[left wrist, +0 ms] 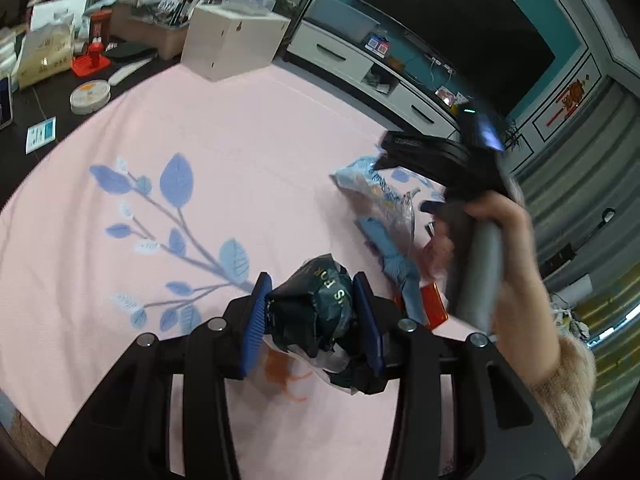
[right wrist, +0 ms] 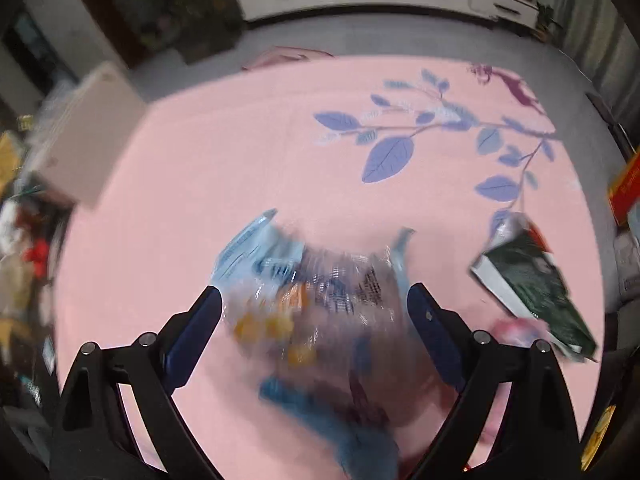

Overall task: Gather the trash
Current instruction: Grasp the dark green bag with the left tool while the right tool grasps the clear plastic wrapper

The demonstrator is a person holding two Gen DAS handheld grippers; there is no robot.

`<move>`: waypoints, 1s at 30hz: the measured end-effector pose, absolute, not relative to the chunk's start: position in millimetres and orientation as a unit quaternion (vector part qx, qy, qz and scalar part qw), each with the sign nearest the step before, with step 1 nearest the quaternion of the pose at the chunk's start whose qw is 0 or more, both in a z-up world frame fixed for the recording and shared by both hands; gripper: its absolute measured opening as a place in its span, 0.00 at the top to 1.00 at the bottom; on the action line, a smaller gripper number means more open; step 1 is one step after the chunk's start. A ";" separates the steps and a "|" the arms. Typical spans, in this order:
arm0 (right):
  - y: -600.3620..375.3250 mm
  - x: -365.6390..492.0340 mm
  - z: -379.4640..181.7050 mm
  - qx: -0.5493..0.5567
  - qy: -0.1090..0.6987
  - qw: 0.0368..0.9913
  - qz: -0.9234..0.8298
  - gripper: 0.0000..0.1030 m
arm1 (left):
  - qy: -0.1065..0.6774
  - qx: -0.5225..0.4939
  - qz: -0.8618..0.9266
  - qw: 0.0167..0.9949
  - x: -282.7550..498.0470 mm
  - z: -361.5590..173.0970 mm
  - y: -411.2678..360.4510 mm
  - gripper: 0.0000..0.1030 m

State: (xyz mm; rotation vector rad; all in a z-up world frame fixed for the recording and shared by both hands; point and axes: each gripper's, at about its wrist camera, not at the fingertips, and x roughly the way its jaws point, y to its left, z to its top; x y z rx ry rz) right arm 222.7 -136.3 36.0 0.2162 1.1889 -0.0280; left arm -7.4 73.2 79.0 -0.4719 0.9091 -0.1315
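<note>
The left gripper [left wrist: 312,312] is clamping a crumpled dark green wrapper [left wrist: 316,300] with pale lettering between its blue pads [left wrist: 256,320], the jaws pressing in on both sides of it; the bundle is hanging just above the pink cloth with blue leaf prints [left wrist: 180,140] that is covering the table; a white scrap of the same wrapper is trailing below the fingers. To its right, a light blue plastic snack bag [left wrist: 372,188] is lying on the cloth, and a small red packet [left wrist: 434,306] is sitting just beside it; the person's right hand [left wrist: 504,220] is gripping the grey handle of the other tool directly over that pile.

In the right wrist view, the right gripper [right wrist: 314,312] is standing with its jaws wide apart on either side of the same snack bag [right wrist: 304,280], which is showing blurred, with clear film and orange pieces inside; whether the fingers are touching it, I cannot tell. A dark green packet with a white edge [right wrist: 536,280] is appearing near the cloth's right side. A beige box [left wrist: 232,40] is standing at the cloth's far edge; a white TV cabinet [left wrist: 360,60] is running along the wall beyond.
</note>
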 end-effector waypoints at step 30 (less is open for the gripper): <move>-177.9 39.2 117.9 0.022 0.409 0.912 0.004 0.78 | 0.420 -0.170 -0.075 0.888 -24.5 63.7 39.0 0.58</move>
